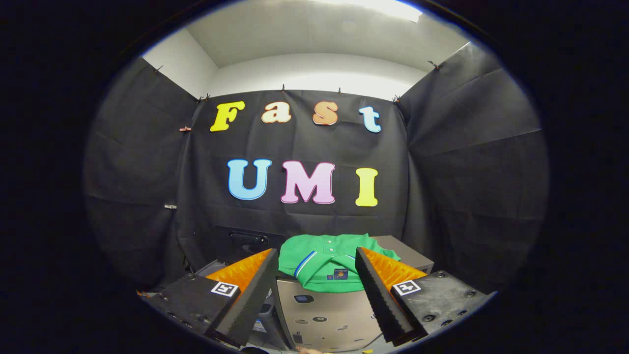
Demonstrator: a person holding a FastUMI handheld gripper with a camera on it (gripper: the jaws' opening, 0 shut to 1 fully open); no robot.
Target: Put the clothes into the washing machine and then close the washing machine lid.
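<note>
A green polo shirt (pixel 322 263) with a blue-and-white striped collar lies folded on top of a grey box-like unit (pixel 324 314), just ahead of the fingers and between their lines. My gripper (pixel 317 255) is open, held above and short of the shirt, with nothing between its fingers. The washing machine (pixel 245 241) appears as a dark opening with a handle behind the left finger, partly hidden.
The grey unit's top (pixel 408 253) extends behind the shirt to the right. Black cloth walls close the booth on three sides. Small labels and round marks dot the grey panel (pixel 319 319) below the shirt.
</note>
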